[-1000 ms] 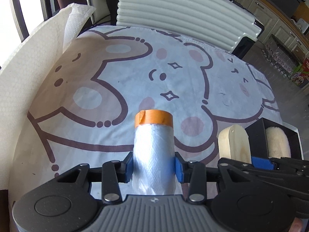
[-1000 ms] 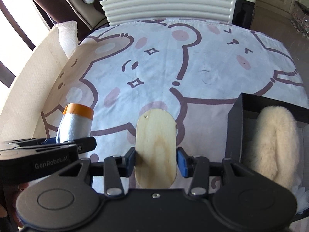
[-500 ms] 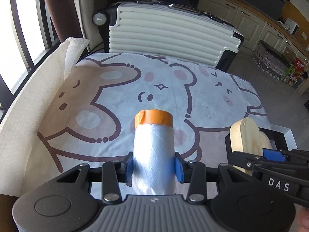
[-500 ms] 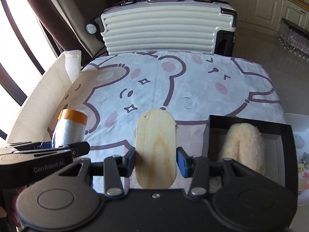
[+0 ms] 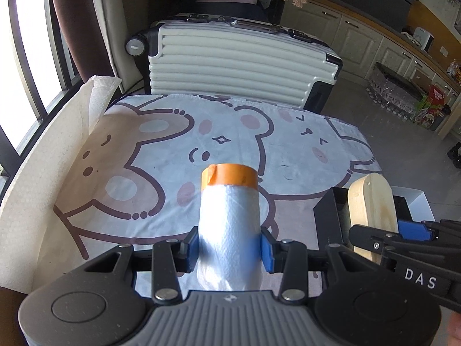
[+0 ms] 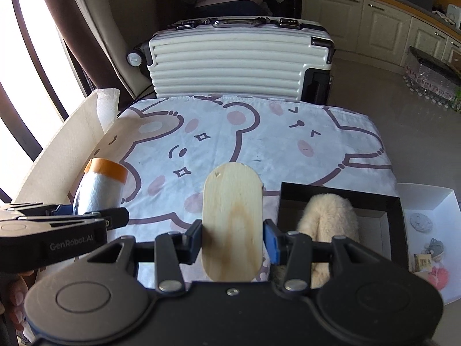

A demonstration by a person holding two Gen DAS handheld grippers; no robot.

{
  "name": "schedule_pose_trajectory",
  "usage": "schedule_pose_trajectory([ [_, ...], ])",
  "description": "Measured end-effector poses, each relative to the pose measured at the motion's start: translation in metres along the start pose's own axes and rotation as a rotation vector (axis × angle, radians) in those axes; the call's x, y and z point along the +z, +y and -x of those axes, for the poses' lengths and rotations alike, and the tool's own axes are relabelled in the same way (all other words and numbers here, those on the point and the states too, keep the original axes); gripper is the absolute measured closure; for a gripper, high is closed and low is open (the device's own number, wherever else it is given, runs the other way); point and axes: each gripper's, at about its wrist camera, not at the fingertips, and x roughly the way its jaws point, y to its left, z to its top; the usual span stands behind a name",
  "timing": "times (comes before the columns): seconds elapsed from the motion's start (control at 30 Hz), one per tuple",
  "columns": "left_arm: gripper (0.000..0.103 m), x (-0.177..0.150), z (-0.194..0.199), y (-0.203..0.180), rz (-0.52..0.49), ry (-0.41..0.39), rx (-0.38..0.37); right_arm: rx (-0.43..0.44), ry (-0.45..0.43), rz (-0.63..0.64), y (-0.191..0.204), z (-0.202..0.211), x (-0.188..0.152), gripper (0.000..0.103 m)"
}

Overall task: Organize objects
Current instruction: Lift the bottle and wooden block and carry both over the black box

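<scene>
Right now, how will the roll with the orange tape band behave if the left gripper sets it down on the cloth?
The roll looks soft: its plastic film bulges around the left gripper pads, so it probably dents. It seems light. Being cylindrical, it would likely roll if laid sideways on the bear-print cloth.

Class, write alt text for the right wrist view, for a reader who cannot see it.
The right gripper clamps a rounded wooden board above a bear-print cloth. To its right a black box holds a cream fluffy item; at left the left gripper holds an orange-taped plastic roll.
</scene>
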Motion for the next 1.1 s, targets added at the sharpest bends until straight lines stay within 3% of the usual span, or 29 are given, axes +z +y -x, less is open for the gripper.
schedule_pose_trajectory([
  [1.1,0.060,-0.003,-0.034,-0.126,-0.098,0.033,-0.199,-0.186,-0.048,-0.156,-0.135,0.030,-0.029,0.058],
])
